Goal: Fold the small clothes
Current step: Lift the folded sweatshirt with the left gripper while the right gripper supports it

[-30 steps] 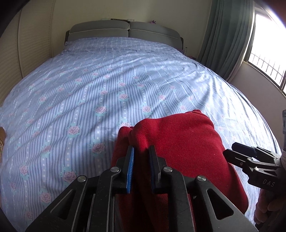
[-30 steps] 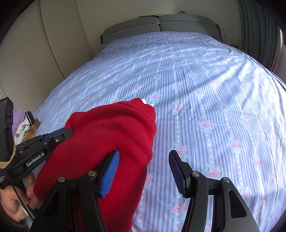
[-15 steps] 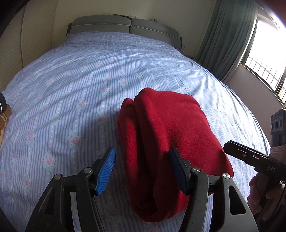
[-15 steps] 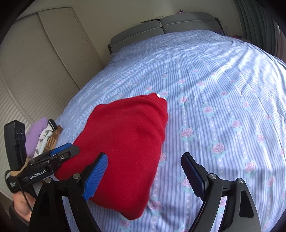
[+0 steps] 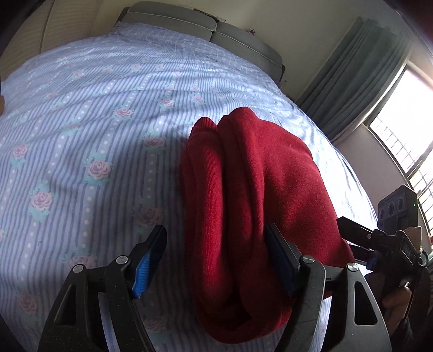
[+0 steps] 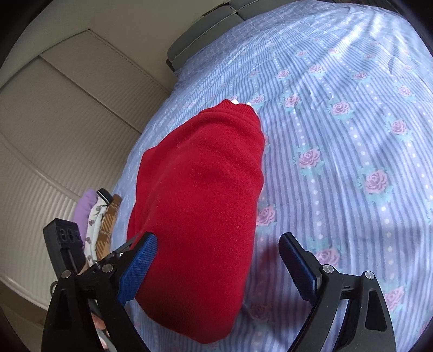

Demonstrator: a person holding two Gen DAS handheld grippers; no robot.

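A red folded sweater (image 5: pixel 257 189) lies in a thick bundle on the bed. My left gripper (image 5: pixel 215 262) straddles its near left end, and the jaws are opening. The left pad (image 5: pixel 147 265) stands clear of the cloth while the right pad (image 5: pixel 281 260) rests against a fold. In the right wrist view the sweater (image 6: pixel 200 211) fills the middle, and my right gripper (image 6: pixel 217 268) is over its near right end with jaws opening. Neither of its pads presses the cloth. Each gripper shows in the other's view: the right gripper (image 5: pixel 349 235) and the left gripper (image 6: pixel 127 243).
The bed (image 5: pixel 81 135) has a blue striped sheet with roses and a grey headboard (image 5: pixel 205 21). A small pile of folded clothes (image 6: pixel 100 216) sits at the bed's left edge by the louvred wardrobe doors (image 6: pixel 54 121). A curtain (image 5: pixel 351 75) and a bright window (image 5: pixel 406 130) stand on the right.
Both grippers opened wide and let go of the red sweater, which now lies on the sheet. Both hands sank toward it and rolled.
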